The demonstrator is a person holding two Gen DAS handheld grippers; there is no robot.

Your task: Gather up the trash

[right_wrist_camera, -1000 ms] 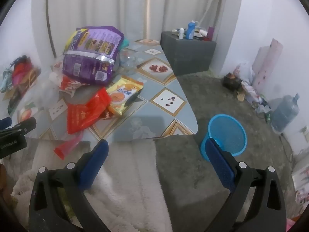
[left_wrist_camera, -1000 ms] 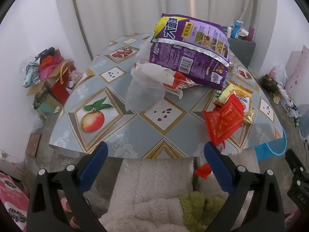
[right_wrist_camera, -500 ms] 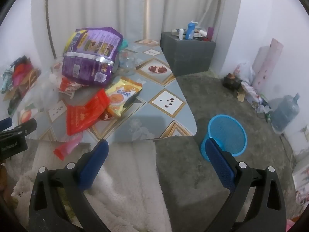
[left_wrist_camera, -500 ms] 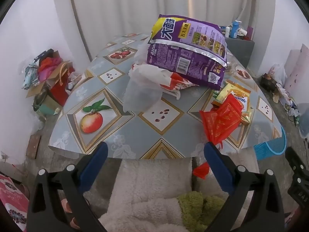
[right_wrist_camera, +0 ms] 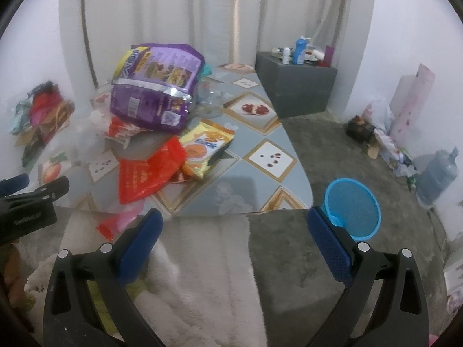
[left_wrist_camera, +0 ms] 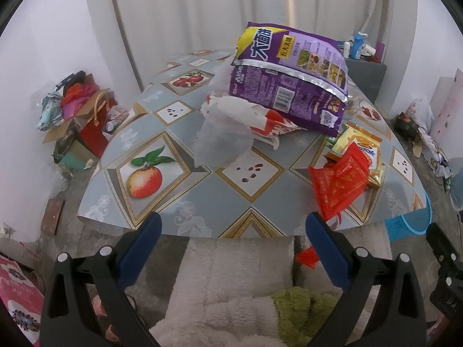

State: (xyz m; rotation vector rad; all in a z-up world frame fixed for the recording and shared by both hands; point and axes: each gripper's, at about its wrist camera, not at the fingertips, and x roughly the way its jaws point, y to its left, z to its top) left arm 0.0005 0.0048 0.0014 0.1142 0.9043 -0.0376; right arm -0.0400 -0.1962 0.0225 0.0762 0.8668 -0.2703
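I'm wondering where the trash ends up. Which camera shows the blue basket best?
The right wrist view: the blue basket stands on the floor past the table corner, its rim and inside visible. The left wrist view catches only an edge behind the table.

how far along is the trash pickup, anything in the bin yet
Nothing looks done: the blue bin on the floor shows no trash inside. Nothing is in hand either; the left gripper and right gripper have open, empty jaws, short of the table. Left to collect: the purple bag, clear plastic bag, red wrapper and yellow packet.
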